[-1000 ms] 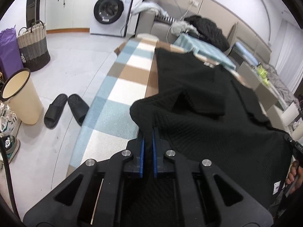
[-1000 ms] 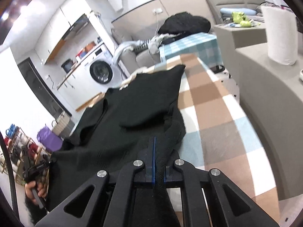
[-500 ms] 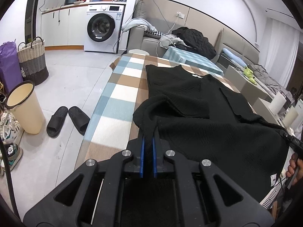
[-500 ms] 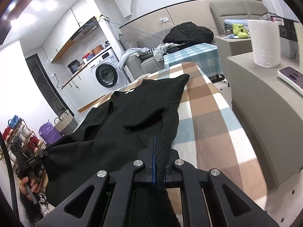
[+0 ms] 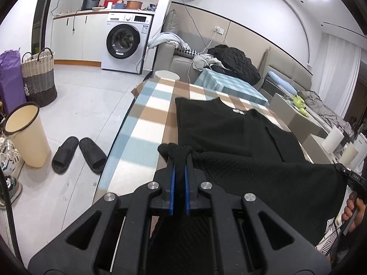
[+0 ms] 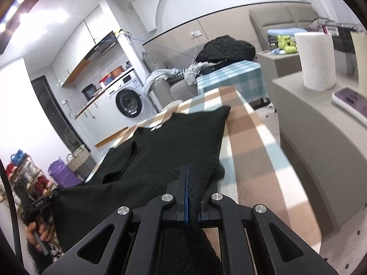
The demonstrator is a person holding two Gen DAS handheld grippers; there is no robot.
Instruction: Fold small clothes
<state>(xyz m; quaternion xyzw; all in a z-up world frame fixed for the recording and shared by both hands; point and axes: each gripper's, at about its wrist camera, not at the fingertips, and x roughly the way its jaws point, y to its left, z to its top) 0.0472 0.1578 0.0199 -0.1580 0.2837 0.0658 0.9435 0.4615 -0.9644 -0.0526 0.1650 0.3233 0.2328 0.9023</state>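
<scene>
My left gripper (image 5: 179, 160) is clamped on a bunched corner of the black knit garment (image 5: 240, 142), the fabric pinched between its blue pads. My right gripper (image 6: 192, 171) is closed on the opposite near corner. The hem stretches between them, lifted. Farther on, the garment lies flat on the checkered table (image 5: 146, 112), neckline at the far end.

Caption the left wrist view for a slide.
Left gripper shut on the near edge of a black sweater spread along a checked table.
</scene>
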